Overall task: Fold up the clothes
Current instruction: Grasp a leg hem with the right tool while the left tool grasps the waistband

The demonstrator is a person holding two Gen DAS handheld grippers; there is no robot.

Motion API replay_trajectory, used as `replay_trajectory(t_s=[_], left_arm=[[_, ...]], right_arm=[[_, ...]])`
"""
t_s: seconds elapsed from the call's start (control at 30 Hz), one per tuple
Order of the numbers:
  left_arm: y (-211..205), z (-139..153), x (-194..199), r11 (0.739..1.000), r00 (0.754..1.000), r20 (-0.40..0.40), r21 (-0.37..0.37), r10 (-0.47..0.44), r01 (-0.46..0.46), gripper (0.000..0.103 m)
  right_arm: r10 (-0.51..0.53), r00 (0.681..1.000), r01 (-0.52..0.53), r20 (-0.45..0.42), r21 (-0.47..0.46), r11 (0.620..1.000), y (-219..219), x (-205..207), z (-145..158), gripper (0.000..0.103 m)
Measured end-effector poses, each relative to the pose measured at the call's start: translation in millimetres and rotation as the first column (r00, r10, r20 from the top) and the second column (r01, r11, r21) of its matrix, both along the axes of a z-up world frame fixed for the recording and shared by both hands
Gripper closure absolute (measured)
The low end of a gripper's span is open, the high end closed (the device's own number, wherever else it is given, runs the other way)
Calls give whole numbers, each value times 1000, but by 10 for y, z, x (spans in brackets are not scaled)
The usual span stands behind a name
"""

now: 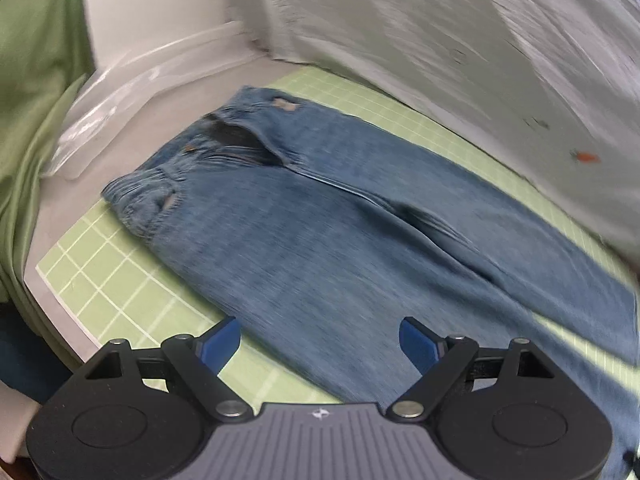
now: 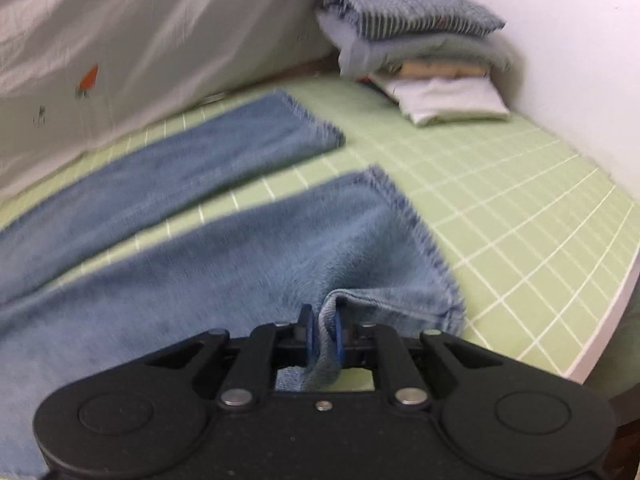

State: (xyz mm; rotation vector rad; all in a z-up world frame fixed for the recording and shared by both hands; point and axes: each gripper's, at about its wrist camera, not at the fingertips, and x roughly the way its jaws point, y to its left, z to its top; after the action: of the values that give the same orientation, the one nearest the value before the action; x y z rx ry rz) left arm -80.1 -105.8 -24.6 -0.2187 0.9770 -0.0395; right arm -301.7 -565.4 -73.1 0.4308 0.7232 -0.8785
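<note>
Blue jeans [image 1: 320, 216] lie flat on a green grid mat [image 1: 120, 292], waistband at the far left, legs running right. My left gripper [image 1: 320, 340] is open and empty, hovering above the near leg around the thigh. In the right wrist view the two leg ends [image 2: 224, 152] lie apart on the mat [image 2: 500, 220]. My right gripper [image 2: 322, 332] is shut on the hem corner of the near leg [image 2: 328, 344], lifting a fold of denim.
A stack of folded clothes [image 2: 416, 40] sits at the mat's far right corner by the white wall. A white cloth with carrot prints [image 1: 460, 40] hangs behind the mat. A clear plastic bag [image 1: 120, 92] and green fabric [image 1: 36, 100] lie at left.
</note>
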Motion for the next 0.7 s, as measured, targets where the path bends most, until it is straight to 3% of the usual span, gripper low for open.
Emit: replay_trajectory(t_s=[0.27,0.47,0.6,0.67,0.7], left_arm=[[879,-306,603,984,986,-77,-86,150,-157,16],[1383,-656,997,967,966,-166,-131,197,-219,16],[1557,-752,1197,959,961,-179,-151,211,-239,19],[1612,-774,1266,954,958,-183,-162,222,-252,28],[1629,-785,1279,950,955,-190,-168,229,-262,39]], right_arm=[[-106,994,105,-23,-32,994,165,230,154,92],[-192,981,190,-27,-52,980,334,382,256,92],[-246,969,246,0,-55,968,414,452,362,92],[-255,967,255,7,-62,965,444,485,402,92],[-257,966,257,9,-68,964,458,501,425,92]])
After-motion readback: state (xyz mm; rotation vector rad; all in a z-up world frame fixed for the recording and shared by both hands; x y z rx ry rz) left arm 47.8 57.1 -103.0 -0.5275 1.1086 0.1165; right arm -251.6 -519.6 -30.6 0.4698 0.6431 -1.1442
